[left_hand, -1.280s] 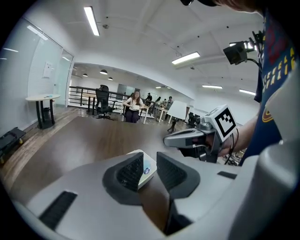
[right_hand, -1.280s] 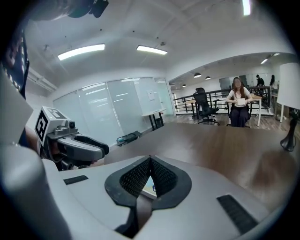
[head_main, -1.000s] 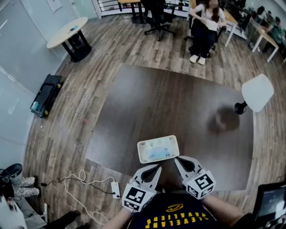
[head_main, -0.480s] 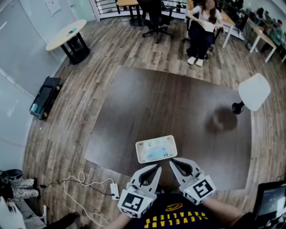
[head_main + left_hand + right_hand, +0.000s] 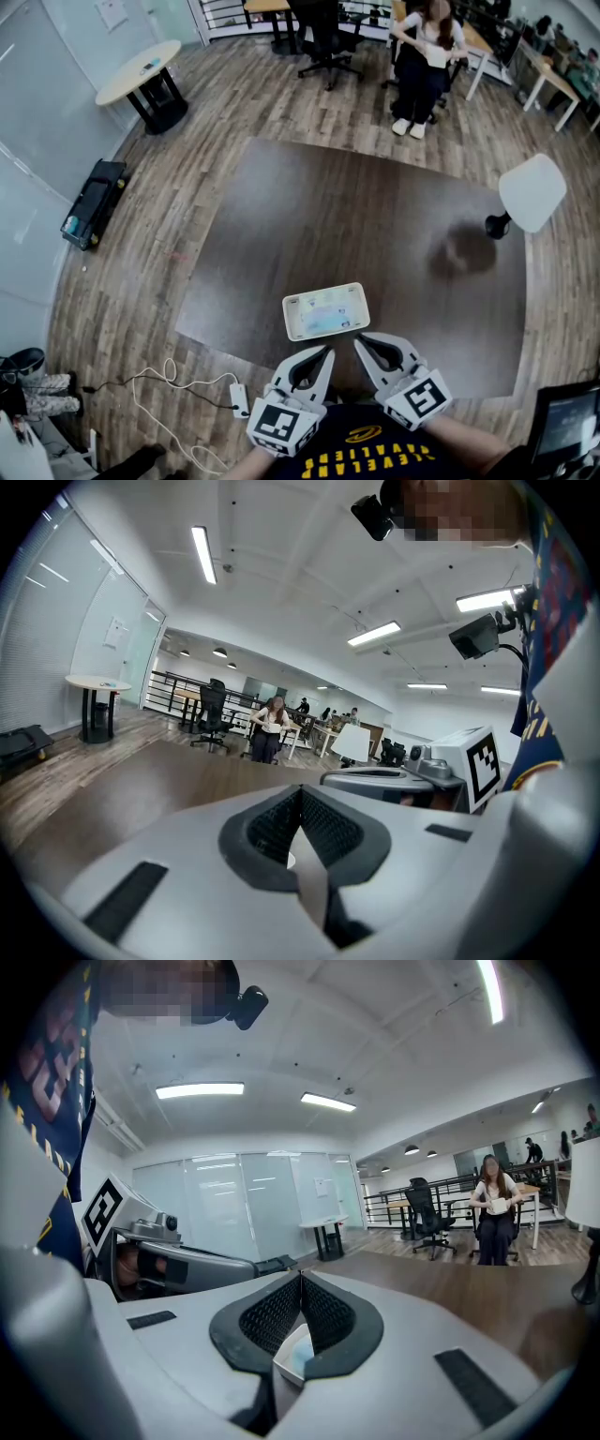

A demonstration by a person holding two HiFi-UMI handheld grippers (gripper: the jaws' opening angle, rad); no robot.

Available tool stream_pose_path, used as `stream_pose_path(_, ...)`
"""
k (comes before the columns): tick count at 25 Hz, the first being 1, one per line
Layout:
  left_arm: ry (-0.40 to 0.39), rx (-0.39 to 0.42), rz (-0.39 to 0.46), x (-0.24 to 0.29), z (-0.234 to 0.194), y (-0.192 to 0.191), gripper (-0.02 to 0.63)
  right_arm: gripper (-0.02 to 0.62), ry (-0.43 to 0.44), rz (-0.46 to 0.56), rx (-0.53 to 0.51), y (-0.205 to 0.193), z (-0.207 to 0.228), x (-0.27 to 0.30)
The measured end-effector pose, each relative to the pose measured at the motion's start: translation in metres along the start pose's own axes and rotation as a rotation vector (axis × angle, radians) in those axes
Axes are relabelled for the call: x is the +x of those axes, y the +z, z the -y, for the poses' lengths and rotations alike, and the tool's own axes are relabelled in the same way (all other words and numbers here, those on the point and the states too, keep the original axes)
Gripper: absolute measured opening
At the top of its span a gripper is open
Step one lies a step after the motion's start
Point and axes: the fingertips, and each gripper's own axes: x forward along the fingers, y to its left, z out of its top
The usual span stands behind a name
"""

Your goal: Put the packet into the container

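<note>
Both grippers sit low in front of the person. The left gripper [image 5: 327, 351] and right gripper [image 5: 357, 340] each have their jaws pressed together, tips at the near edge of the white container [image 5: 287, 319]. I cannot tell if they touch it. The container sits near the front of the brown counter [image 5: 356, 216], with what looks like the pale blue packet [image 5: 328, 317] inside.

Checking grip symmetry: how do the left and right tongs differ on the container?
The left tongs meet the container on its near rim about mid-length; the right tongs nearer its right corner. Left gripper view shows only a thin white sliver in the grip; right gripper view shows a rim piece with bluish inside. Both are shut on it.
</note>
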Motion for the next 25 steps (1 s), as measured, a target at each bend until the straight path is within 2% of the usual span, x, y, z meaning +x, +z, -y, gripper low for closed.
stream_pose_path(14,-0.017,0.005,0.024,0.002,0.002,0.002,0.0,0.009,-0.005,0.009,0.003,0.002,-0.003,-0.002)
stream_pose_path(25,-0.033,0.004,0.013,0.011,-0.003,-0.006,0.0,0.009,-0.007,-0.002,-0.014,-0.006,0.002,0.003)
